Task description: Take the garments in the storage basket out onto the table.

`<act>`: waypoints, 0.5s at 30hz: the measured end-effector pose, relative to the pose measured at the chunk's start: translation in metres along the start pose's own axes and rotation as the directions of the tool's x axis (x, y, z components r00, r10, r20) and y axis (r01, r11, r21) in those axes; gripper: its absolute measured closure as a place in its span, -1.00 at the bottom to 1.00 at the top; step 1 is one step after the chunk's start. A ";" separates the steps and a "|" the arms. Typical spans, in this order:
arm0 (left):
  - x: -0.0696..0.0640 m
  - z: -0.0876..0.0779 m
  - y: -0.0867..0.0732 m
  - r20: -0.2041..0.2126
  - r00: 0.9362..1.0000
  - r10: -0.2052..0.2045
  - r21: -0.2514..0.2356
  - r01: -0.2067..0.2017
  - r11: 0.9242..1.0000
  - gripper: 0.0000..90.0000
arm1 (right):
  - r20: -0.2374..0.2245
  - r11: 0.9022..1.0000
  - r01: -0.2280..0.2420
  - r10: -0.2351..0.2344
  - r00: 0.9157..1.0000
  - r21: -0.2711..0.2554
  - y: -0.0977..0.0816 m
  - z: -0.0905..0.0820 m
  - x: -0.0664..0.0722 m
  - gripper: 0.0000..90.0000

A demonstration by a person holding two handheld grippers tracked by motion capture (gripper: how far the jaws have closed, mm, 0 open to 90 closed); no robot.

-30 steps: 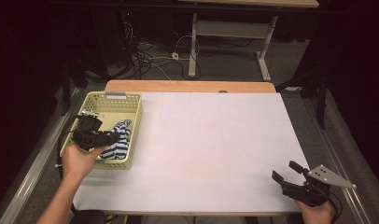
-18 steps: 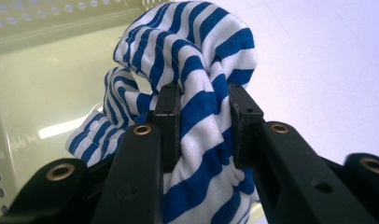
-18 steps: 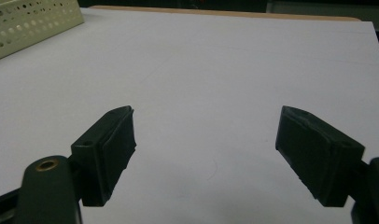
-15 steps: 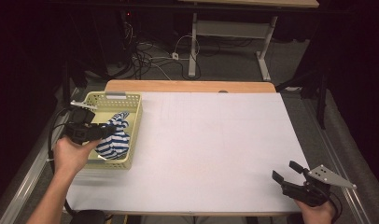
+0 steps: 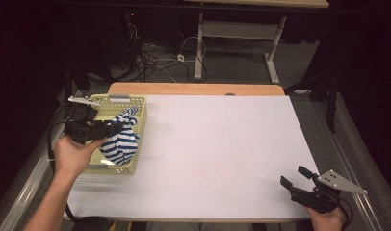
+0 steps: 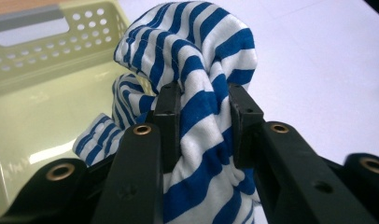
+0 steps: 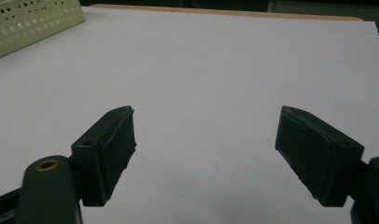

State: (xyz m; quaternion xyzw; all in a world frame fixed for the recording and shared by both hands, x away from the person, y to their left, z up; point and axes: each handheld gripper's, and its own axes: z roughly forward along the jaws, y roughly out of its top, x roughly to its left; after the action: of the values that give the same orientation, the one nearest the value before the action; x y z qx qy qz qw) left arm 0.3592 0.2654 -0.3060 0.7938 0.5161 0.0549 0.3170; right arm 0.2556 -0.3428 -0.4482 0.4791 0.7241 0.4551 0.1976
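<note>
We see the left gripper (image 5: 115,129) clamped on the blue-white striped cloth (image 5: 120,139), w/ a fold pinched between both pads (image 6: 170,116). The cloth hangs over the pale yellow basket (image 5: 136,103) at the table's left edge, its lower part inside the basket. The right gripper (image 5: 295,175) rests near the front right corner of the white table (image 5: 217,144), jaws wide apart, nothing between them.

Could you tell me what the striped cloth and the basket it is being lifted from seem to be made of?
Striped cloth: apparently soft knit fabric, matte, with blue and white stripes; it bunches into folds between the left gripper pads, and a stitched hem shows.
Basket: looks like rigid moulded plastic, pale yellow-green and slightly glossy, with rows of punched holes in its walls.
</note>
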 end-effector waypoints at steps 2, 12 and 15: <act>-0.003 -0.002 0.003 0.002 1.000 0.011 -0.004 -0.011 1.000 0.52 | 0.000 1.000 0.002 -0.002 1.000 -0.001 0.000 0.000 0.000 -0.53; -0.024 0.002 0.017 0.061 0.997 0.054 -0.028 -0.052 0.998 0.52 | -0.004 1.000 0.008 -0.008 1.000 -0.002 0.000 0.000 0.000 -0.53; -0.032 0.006 0.022 0.085 0.994 0.070 -0.035 -0.067 0.997 0.52 | -0.004 1.000 0.008 -0.008 1.000 -0.002 0.000 0.000 0.000 -0.53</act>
State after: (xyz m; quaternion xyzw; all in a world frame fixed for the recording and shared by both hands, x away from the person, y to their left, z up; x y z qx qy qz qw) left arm 0.3641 0.2293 -0.2907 0.8075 0.4735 0.0397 0.3495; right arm 0.2556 -0.3426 -0.4481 0.4750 0.7260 0.4561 0.1984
